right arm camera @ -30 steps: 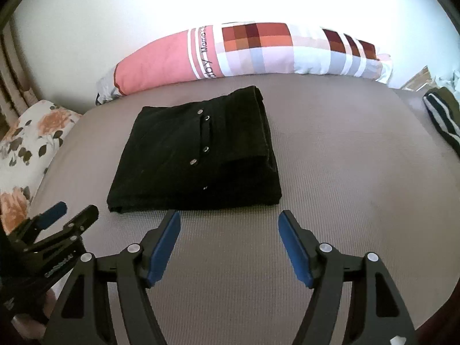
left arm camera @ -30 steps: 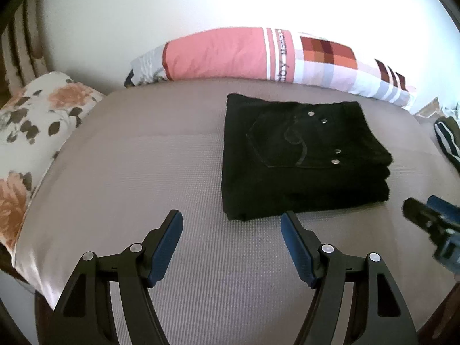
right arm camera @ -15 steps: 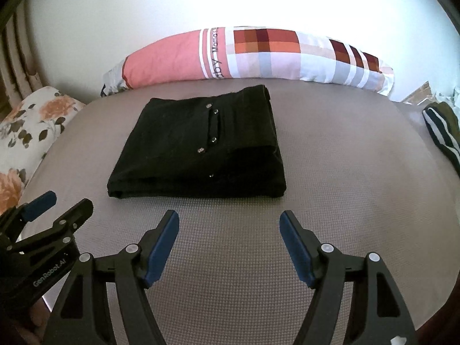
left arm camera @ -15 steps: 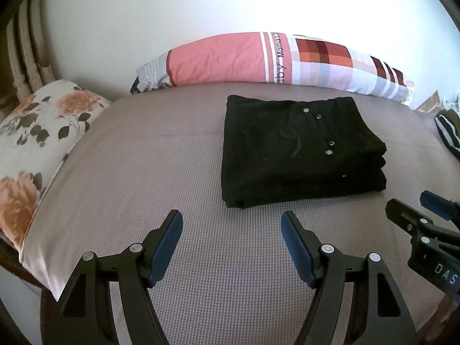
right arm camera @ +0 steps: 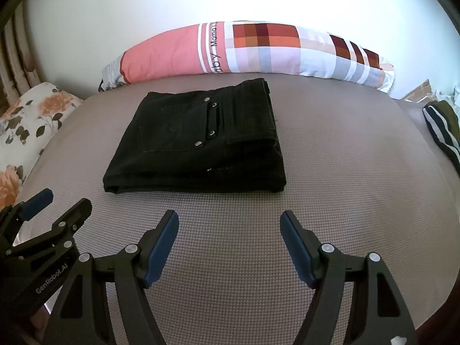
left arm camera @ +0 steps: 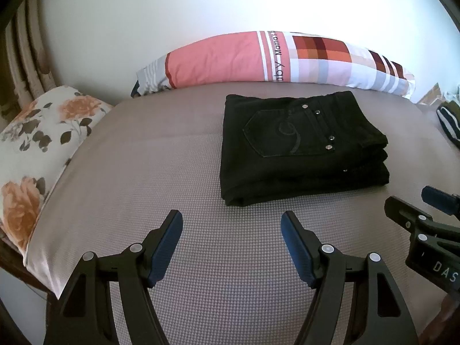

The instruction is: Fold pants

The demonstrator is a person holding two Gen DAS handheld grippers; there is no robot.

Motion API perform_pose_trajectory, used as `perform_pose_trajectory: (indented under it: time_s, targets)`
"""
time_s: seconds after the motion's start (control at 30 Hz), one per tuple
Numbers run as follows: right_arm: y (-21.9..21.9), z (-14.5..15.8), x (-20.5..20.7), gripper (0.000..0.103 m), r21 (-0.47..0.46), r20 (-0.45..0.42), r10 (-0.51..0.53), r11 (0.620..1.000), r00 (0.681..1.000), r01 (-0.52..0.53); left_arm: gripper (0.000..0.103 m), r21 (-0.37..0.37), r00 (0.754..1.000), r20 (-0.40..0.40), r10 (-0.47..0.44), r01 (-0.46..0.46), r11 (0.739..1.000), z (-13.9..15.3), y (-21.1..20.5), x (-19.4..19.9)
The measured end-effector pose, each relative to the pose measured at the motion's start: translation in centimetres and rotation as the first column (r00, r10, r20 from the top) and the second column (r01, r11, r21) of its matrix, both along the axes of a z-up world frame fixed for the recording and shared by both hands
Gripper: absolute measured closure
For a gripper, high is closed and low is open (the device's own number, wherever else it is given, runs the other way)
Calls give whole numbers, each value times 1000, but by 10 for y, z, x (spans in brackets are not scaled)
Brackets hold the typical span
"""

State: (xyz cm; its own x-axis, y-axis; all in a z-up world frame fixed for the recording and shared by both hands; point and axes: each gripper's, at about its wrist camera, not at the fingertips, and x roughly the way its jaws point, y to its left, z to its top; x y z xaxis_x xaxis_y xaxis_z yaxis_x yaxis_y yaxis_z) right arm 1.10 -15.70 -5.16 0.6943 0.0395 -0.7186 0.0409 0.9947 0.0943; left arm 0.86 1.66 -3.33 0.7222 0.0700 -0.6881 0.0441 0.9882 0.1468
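Black pants (left arm camera: 299,146) lie folded into a flat rectangular stack on the grey-brown bed cover (left arm camera: 143,172), back pocket and metal rivets facing up. They also show in the right wrist view (right arm camera: 201,143). My left gripper (left arm camera: 231,230) is open and empty, above the cover in front of the pants and a little to their left. My right gripper (right arm camera: 228,230) is open and empty, in front of the pants' near edge. Each gripper shows at the edge of the other's view, the right one (left arm camera: 414,210) and the left one (right arm camera: 61,204).
A long pink and checked pillow (left arm camera: 273,57) lies against the white wall behind the pants. A floral pillow (left arm camera: 37,143) sits at the left edge by a wooden frame (left arm camera: 26,43). A dark striped garment (right arm camera: 442,132) lies at the right edge of the bed.
Both grippers have drawn back a little from the pants and stayed open. The pants have not moved.
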Motion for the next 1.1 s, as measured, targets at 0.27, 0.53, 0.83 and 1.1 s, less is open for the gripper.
perform_pose_trajectory:
  time_s: [0.27,0.53,0.83,1.1]
  targets:
    - [0,0,0,31,0,0,3,1000,1000,-3,32,14,1000,0,-9,9,1000,-2,-3,-1]
    - [-1,-2,-1,31,0,-6,4,1000,1000,-4,32,41,1000,10,-17,17,999,-3,-7,-1]
    - [-3,-4,2,30,0,-19,9,1000,1000,-9,32,45,1000,3,-30,30,999,-4,-9,2]
    - [-3,-5,2,30,1,-26,12,1000,1000,-12,32,49,1000,-2,-31,31,998,-7,-11,0]
